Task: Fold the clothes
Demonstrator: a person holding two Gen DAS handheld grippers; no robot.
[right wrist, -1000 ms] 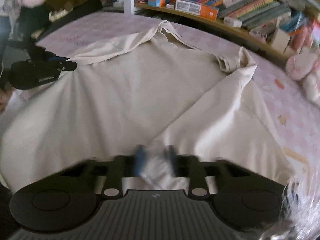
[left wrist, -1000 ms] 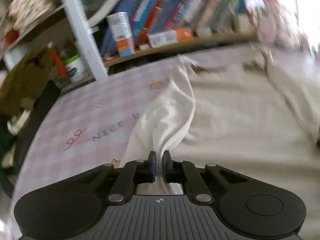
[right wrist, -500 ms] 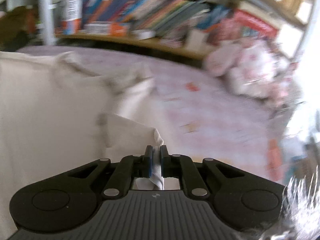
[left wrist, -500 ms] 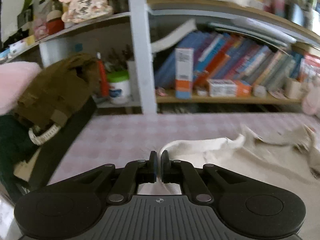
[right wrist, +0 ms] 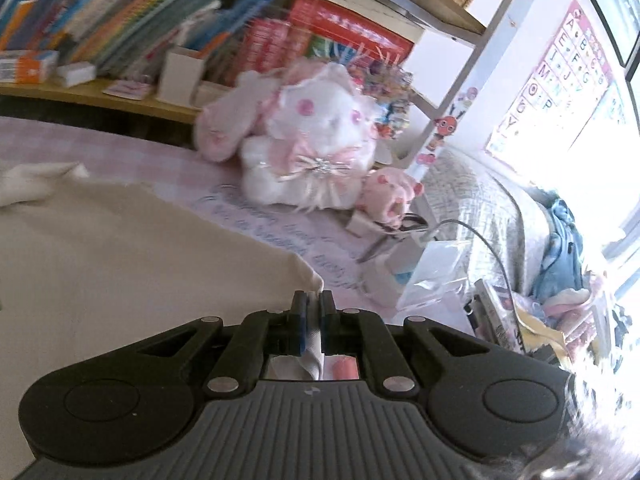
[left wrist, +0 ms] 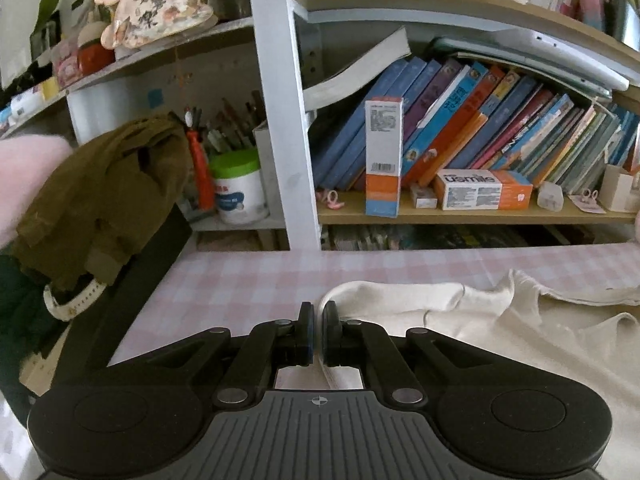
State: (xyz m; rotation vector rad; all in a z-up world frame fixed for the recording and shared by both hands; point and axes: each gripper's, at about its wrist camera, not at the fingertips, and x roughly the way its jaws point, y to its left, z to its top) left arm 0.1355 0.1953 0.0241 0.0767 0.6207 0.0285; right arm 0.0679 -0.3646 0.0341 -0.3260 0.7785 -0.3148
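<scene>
Both grippers are pinched tight on cloth: my left gripper (left wrist: 316,334) clamps one edge of the cream garment (left wrist: 520,332), my right gripper (right wrist: 313,318) clamps a corner of it (right wrist: 120,248). It lies spread across the pink checked tablecloth (left wrist: 248,276), near the bookshelf (left wrist: 460,216). I judge a fold is under way; I'd keep both held points level, the edge between them taut, and lay it down square.

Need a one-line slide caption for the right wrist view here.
Right gripper shut on a corner of the cream garment over the pink checked tablecloth, plush toys beyond.
</scene>
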